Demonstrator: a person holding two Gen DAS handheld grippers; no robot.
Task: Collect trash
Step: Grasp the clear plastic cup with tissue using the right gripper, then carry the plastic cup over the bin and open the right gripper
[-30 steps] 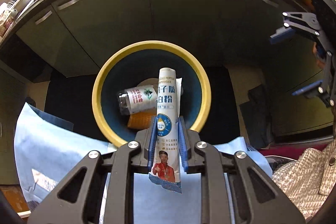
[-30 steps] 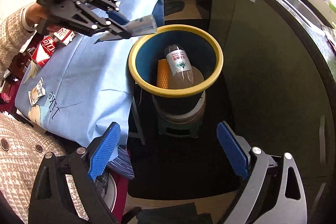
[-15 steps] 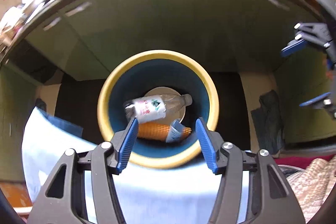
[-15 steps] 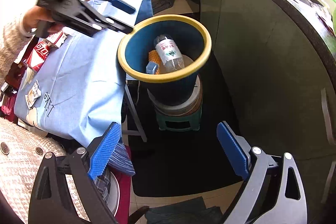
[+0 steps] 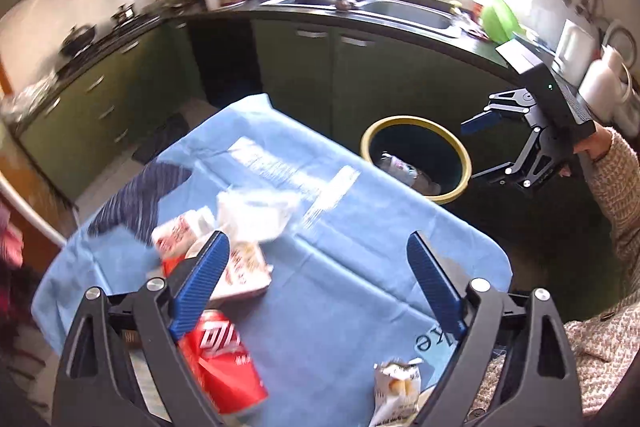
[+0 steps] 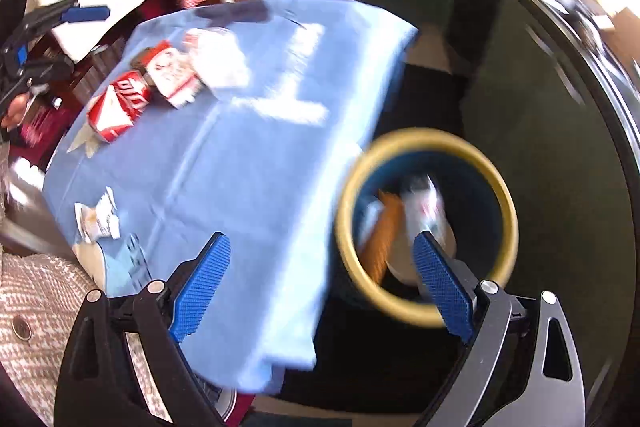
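Observation:
My left gripper [image 5: 316, 283] is open and empty above the near edge of the blue-clothed table [image 5: 340, 247]. A red can [image 5: 224, 363] lies by its left finger, with a red-and-white carton [image 5: 240, 267] and crumpled white paper [image 5: 256, 215] beyond, and a small torn packet [image 5: 396, 387] near the right finger. The yellow-rimmed blue bin [image 5: 416, 159] stands past the table's far right corner and holds a bottle. My right gripper [image 6: 320, 283] is open and empty, between the table edge and the bin [image 6: 424, 223], which holds a bottle [image 6: 424, 207], an orange piece and the sachet.
Dark green kitchen cabinets [image 5: 340, 75] and a sink counter [image 5: 400, 11] run behind the bin. A dark floor mat [image 6: 400, 347] lies under the bin. A patterned sleeve [image 6: 36, 299] is at the near left of the right wrist view.
My left gripper let the sachet drop into the bin, then pulled back and swung up over the table. My right gripper swung toward the table and bin. Both views are motion-blurred.

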